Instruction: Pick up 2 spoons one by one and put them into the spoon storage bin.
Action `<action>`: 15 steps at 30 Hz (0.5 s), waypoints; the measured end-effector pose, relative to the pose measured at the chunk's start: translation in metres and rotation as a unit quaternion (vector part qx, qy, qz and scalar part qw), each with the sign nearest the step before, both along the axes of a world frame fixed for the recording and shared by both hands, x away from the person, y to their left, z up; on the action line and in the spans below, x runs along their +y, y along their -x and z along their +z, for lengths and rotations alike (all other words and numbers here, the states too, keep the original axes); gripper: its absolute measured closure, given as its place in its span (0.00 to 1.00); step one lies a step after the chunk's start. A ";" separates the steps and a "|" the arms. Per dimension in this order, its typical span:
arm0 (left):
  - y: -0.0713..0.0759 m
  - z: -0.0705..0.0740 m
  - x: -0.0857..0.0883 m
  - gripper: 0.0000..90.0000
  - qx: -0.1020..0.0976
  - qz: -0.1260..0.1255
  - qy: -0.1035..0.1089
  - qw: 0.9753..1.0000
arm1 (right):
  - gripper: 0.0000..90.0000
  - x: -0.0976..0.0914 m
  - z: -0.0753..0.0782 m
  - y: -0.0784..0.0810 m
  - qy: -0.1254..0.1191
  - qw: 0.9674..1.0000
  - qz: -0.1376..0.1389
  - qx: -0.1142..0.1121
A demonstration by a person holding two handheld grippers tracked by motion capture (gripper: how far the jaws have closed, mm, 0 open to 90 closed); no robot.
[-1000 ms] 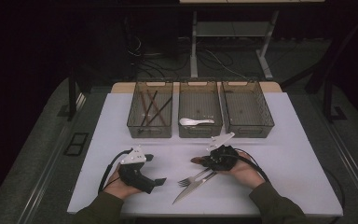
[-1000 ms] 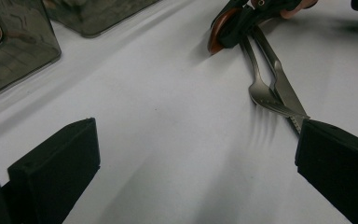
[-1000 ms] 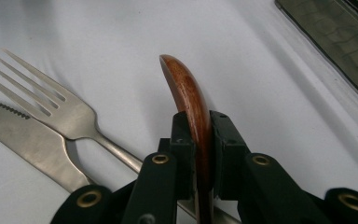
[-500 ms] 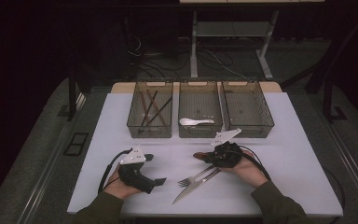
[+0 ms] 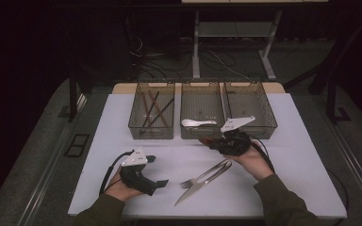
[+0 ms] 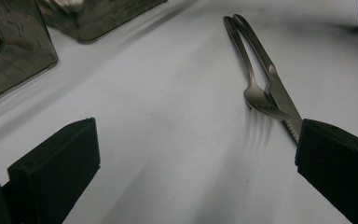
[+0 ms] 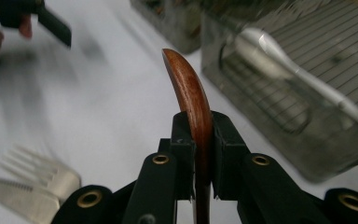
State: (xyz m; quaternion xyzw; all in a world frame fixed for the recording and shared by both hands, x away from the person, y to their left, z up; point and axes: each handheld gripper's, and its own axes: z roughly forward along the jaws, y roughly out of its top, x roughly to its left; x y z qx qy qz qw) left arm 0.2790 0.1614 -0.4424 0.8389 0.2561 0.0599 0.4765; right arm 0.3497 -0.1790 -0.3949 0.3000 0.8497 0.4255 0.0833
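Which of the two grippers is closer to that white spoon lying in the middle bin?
The right. The right gripper, shut on a wooden spoon, hangs just in front of the middle bin that holds the white spoon. The left gripper sits farther back on the table, left of the fork.

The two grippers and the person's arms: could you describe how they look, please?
Both the left gripper and right gripper are black with blocky jaws; each carries a pale three-cornered plate and trails a black cable. Brass-coloured rivets mark the right one's linkage. The sleeves are dark olive.
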 end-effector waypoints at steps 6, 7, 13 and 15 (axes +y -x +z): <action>0.000 0.000 0.001 0.00 -0.001 0.002 0.003 1.000 | 0.90 0.003 0.024 -0.018 -0.011 1.000 -0.020 -0.015; 0.000 0.000 0.001 0.00 -0.001 0.003 0.004 1.000 | 0.90 0.004 0.028 -0.021 -0.014 1.000 -0.023 -0.016; 0.000 0.000 0.001 0.00 -0.001 0.000 0.004 1.000 | 0.90 0.014 0.047 -0.041 -0.021 0.999 -0.041 -0.030; 0.000 0.001 0.001 0.00 0.000 -0.002 0.001 1.000 | 0.90 0.017 0.051 -0.049 -0.024 0.998 -0.048 -0.033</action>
